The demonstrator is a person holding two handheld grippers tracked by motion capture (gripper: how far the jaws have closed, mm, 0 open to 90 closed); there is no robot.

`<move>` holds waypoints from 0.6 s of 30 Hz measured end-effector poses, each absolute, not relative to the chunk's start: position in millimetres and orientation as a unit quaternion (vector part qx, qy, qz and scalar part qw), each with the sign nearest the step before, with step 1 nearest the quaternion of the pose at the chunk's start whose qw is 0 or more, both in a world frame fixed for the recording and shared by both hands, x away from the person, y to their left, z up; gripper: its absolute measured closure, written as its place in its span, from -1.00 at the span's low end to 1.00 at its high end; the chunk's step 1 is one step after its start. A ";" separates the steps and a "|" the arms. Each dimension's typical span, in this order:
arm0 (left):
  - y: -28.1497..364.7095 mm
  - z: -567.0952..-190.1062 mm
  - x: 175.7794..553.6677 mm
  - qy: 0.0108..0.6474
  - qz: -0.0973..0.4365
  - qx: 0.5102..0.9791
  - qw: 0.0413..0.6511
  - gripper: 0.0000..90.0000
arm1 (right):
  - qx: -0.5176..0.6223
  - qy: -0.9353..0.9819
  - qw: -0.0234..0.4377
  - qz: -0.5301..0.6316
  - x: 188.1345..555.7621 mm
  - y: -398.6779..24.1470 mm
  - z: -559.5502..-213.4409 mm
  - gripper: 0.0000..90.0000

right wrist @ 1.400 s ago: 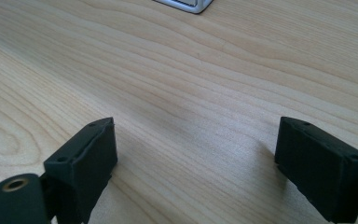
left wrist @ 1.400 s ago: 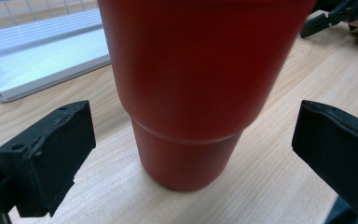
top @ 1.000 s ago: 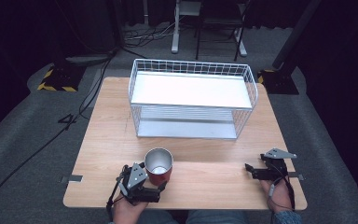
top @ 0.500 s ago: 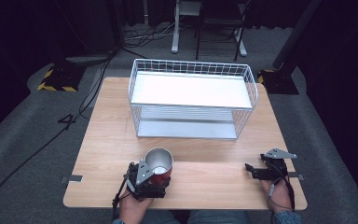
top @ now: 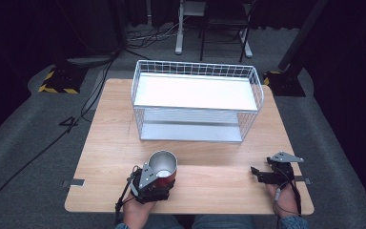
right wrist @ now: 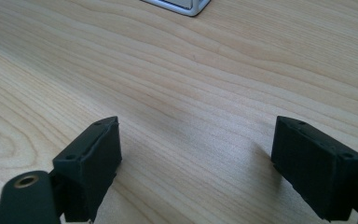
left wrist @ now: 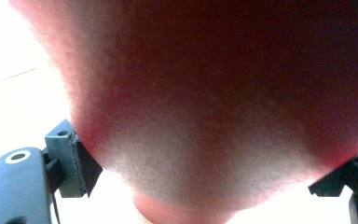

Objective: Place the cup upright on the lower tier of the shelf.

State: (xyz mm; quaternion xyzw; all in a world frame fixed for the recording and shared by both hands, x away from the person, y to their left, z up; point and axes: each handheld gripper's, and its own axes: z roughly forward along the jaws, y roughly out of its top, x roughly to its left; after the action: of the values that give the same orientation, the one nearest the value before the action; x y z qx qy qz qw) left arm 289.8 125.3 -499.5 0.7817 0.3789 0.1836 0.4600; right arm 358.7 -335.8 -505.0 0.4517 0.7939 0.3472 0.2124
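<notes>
left gripper [top: 158,177] clamps the red cup [top: 163,168]; right gripper [top: 262,175] rests empty, jaws apart.

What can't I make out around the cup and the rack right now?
- cup, lower half, high view: hidden by the left gripper, whose jaws have just closed on it.
- cup surface, left gripper view: a red blur, too close.
- rack, lower shelf, high view: rear hidden under the top shelf.
- rack, right gripper view: cut off by top edge.
</notes>
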 end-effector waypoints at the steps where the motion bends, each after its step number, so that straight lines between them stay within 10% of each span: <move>1: 125.2 -499.5 289.7 0.379 0.184 0.782 0.460 -0.64 | 0.452 0.793 0.213 0.347 358.7 -335.7 -505.0 -0.64; 18: 129.3 -494.0 292.6 0.389 0.161 0.779 0.464 -0.64 | 0.451 0.793 0.217 0.347 358.1 -335.0 -504.9 -0.63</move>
State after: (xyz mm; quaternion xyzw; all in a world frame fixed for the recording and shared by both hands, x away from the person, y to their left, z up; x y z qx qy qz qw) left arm 292.6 129.3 -494.0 0.7792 0.3891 0.1614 0.4641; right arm 358.1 -335.0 -504.9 0.4507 0.7933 0.3472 0.2168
